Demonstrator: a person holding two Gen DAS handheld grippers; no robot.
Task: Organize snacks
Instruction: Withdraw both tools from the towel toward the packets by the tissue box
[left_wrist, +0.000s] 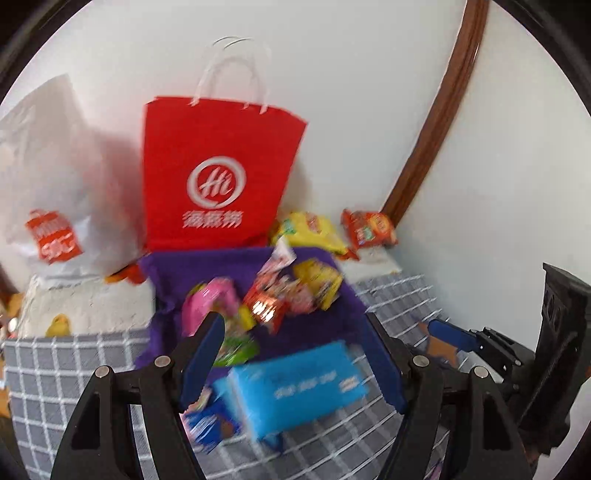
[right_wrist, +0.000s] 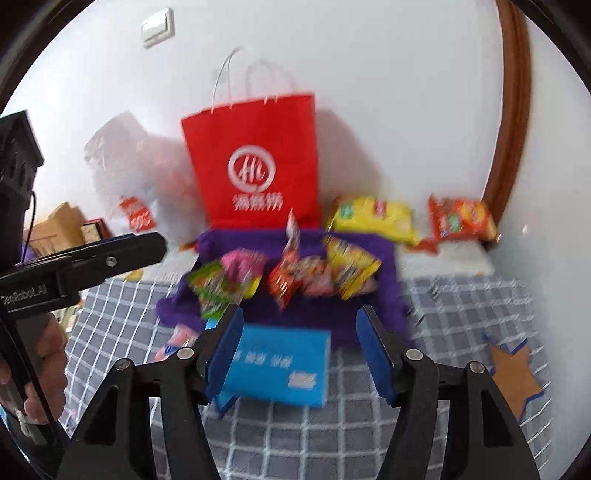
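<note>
A blue flat pack (left_wrist: 295, 387) (right_wrist: 277, 365) lies on the grey checked cloth (left_wrist: 48, 373), partly on top of smaller snack packs (left_wrist: 210, 432). Behind it a purple fabric bin (left_wrist: 332, 325) (right_wrist: 251, 236) holds pink (left_wrist: 214, 299), red (left_wrist: 266, 299) and yellow (left_wrist: 319, 282) snack packs. My left gripper (left_wrist: 293, 325) hovers open over the blue pack, which is blurred and apart from the pads. My right gripper (right_wrist: 299, 321) is open above the same pack, gripping nothing. One blue-padded finger (left_wrist: 452, 334) of the right gripper shows at the right of the left wrist view.
A red paper bag (left_wrist: 218, 177) (right_wrist: 258, 166) stands against the white wall behind the bin, beside a white plastic bag (left_wrist: 55, 177). Yellow (right_wrist: 373, 214) and orange (right_wrist: 461, 218) snack bags lie at the back right. A cardboard star (right_wrist: 513, 373) lies on the cloth. A hand (right_wrist: 44, 362) holds the left gripper.
</note>
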